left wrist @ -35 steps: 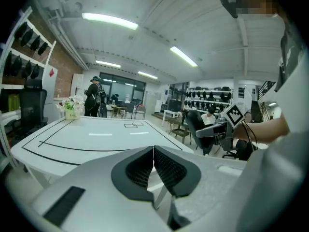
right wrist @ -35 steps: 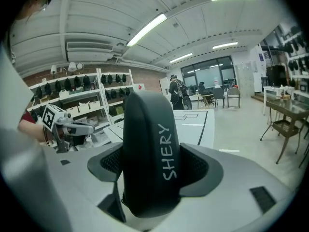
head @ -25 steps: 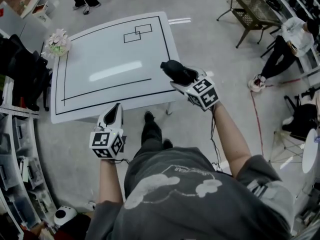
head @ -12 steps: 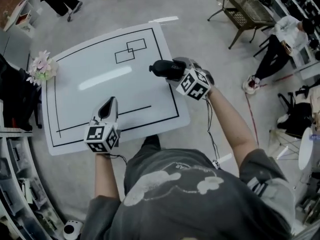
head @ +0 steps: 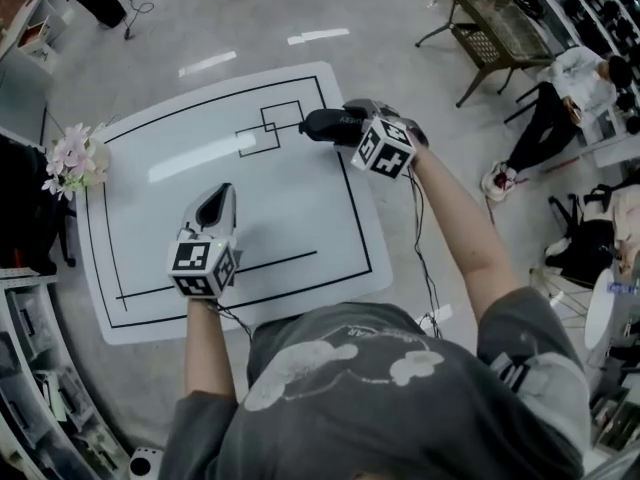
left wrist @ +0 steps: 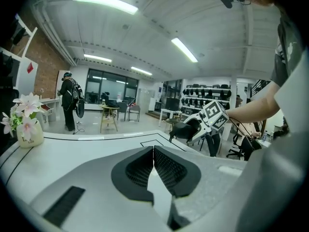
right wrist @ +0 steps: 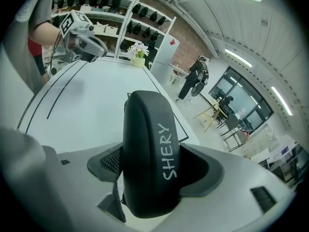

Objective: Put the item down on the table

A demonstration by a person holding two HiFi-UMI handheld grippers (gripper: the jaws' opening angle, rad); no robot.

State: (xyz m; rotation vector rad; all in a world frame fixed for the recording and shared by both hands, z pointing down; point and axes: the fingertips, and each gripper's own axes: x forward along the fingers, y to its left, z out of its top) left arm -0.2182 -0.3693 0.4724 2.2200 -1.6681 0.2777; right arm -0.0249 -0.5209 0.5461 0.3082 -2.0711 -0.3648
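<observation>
The right gripper (right wrist: pixel 155 170) pinches a black oblong case (head: pixel 325 124) between its jaws, one dark pad on each long side, and the case stands on edge with the white letters "SHERY" along its rim. In the head view the case sits over the far right part of the white table (head: pixel 300 238), just beside two small overlapping rectangles (head: pixel 268 128) drawn in black near the border line; whether it touches the tabletop cannot be told. The left gripper (left wrist: pixel 153 164) is empty, its jaws pressed together with their ribbed pads meeting, and it hangs over the near left part of the table, well apart from the case. A small vase of pale flowers (head: pixel 70 158) stands at the table's left edge. Beyond the table's right side a person (head: pixel 570 88) sits by a dark bench (head: pixel 495 18).
</observation>
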